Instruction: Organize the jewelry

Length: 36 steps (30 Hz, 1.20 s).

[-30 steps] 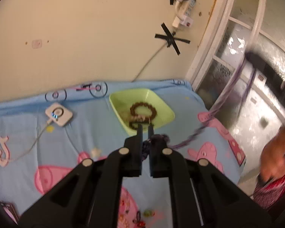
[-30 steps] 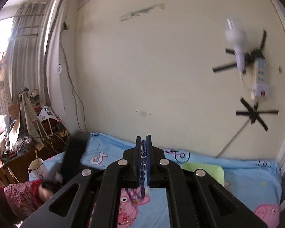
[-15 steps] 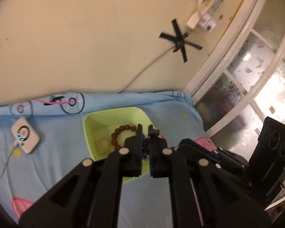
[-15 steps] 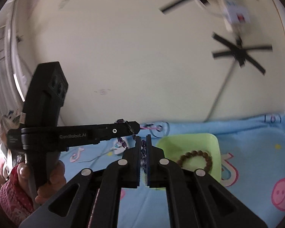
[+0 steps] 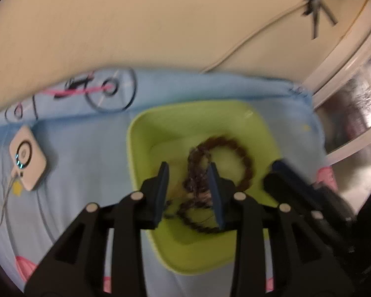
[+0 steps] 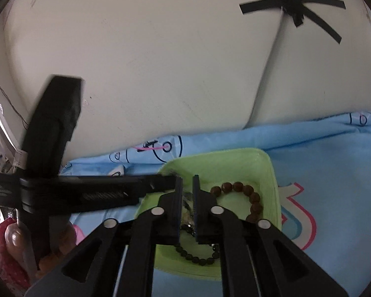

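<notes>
Item: green tray [image 5: 146, 133] on the blue cartoon sheet [image 5: 81, 163], wooden bead bracelet [image 6: 252, 198] at its 2 o'clock. My left tongs [image 5: 188, 173] are opening over it, the dark strand [image 5: 197, 180] loose between them. My right tongs [image 6: 187, 185] look pinched on something blurred. Step: depositing. Next, I judge: release right, lift clear.

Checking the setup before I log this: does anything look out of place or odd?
Nothing spilled: the bracelets lie inside the green tray. One oddity: a white cable is stuck to the wall with crossed black tape.
</notes>
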Each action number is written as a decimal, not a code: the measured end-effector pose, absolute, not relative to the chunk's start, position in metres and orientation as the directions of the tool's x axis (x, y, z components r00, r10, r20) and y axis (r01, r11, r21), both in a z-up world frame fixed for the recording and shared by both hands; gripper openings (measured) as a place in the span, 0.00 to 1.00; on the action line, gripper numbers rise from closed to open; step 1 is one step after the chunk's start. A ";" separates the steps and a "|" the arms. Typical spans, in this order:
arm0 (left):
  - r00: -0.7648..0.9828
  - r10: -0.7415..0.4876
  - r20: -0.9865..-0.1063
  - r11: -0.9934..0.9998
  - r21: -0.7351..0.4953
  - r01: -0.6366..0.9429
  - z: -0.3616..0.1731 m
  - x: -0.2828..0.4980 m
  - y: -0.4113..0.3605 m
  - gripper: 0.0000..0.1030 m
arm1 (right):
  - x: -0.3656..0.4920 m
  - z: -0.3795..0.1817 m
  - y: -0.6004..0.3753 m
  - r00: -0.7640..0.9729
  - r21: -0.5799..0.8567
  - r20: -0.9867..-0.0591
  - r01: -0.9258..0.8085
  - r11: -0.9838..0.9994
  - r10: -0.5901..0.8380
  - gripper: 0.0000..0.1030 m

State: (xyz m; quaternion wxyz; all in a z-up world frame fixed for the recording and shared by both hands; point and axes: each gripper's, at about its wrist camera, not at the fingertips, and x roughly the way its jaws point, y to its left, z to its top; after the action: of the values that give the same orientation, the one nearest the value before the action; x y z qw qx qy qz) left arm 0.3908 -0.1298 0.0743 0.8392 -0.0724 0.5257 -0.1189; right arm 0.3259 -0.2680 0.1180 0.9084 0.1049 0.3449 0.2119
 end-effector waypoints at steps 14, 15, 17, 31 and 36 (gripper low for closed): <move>0.579 -0.300 -0.758 0.954 -0.241 0.180 0.122 0.231 -0.018 0.30 | 0.231 0.120 -0.249 0.599 0.450 -0.514 -0.422 0.787 0.614 0.25; 0.585 -0.288 -0.758 0.958 -0.240 0.160 0.116 0.214 -0.003 0.30 | 0.223 0.116 -0.238 0.570 0.443 -0.531 -0.445 0.778 0.628 0.25; 0.587 -0.267 -0.764 0.963 -0.238 0.129 0.105 0.192 0.016 0.30 | 0.207 0.104 -0.214 0.501 0.428 -0.570 -0.496 0.755 0.652 0.24; 0.597 -0.279 -0.752 0.939 -0.343 0.006 0.048 0.095 0.096 0.30 | 0.140 0.063 -0.074 0.339 0.176 -0.758 -0.717 0.675 0.557 0.06; 0.601 -0.309 -0.737 0.926 -0.376 0.016 0.040 0.083 0.100 0.30 | 0.150 0.052 -0.059 0.421 0.035 -0.780 -0.709 0.705 0.463 0.20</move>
State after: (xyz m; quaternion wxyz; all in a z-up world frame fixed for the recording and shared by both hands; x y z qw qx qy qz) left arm 0.0832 0.0996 0.0398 0.8788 -0.1681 0.4369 -0.0924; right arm 0.1498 -0.0590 0.0523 0.8293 -0.1515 0.4058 0.3530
